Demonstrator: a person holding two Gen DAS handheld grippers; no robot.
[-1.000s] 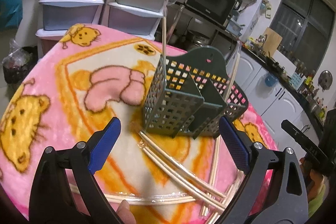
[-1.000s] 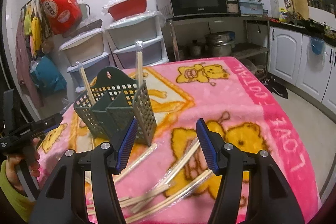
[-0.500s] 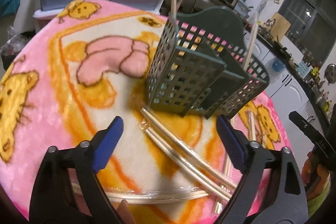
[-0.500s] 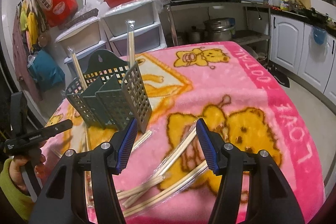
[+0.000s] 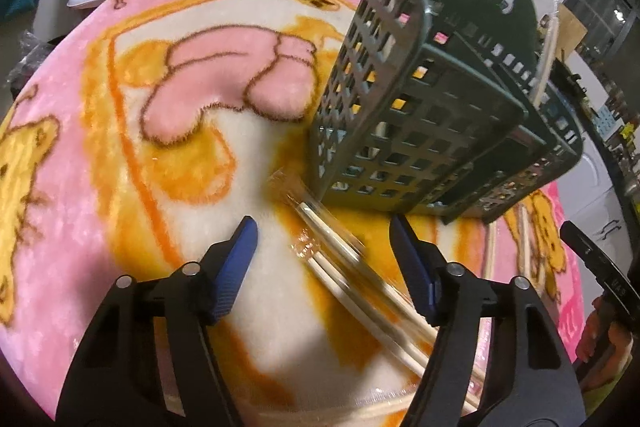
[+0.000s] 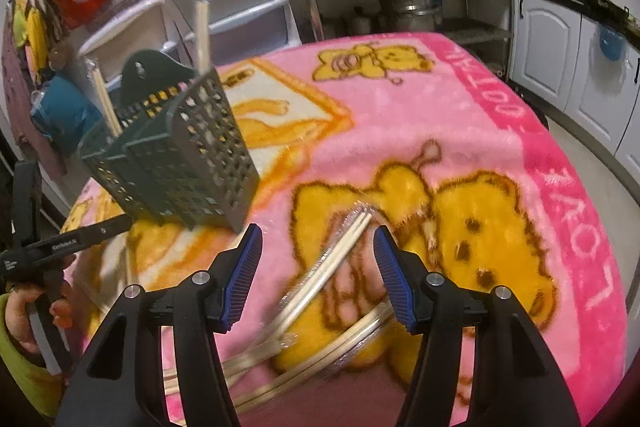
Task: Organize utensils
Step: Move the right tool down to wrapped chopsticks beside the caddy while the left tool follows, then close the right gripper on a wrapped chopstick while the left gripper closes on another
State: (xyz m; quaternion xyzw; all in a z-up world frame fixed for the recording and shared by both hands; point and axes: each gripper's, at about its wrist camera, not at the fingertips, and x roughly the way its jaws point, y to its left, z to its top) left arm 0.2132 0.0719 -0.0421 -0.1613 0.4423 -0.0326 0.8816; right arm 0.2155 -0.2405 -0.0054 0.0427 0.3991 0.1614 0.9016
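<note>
Chopsticks in clear wrappers [image 5: 352,267] mostly lie loose on the pink blanket [image 6: 460,115] beside your green holder [image 5: 420,131], where only two pairs [image 6: 202,27] stand, so most sorting remains. Your left gripper [image 5: 324,259] has just been narrowing around one wrapped pair without touching it, while your right gripper [image 6: 318,267] hangs partly open and empty over another [image 6: 340,259].
</note>
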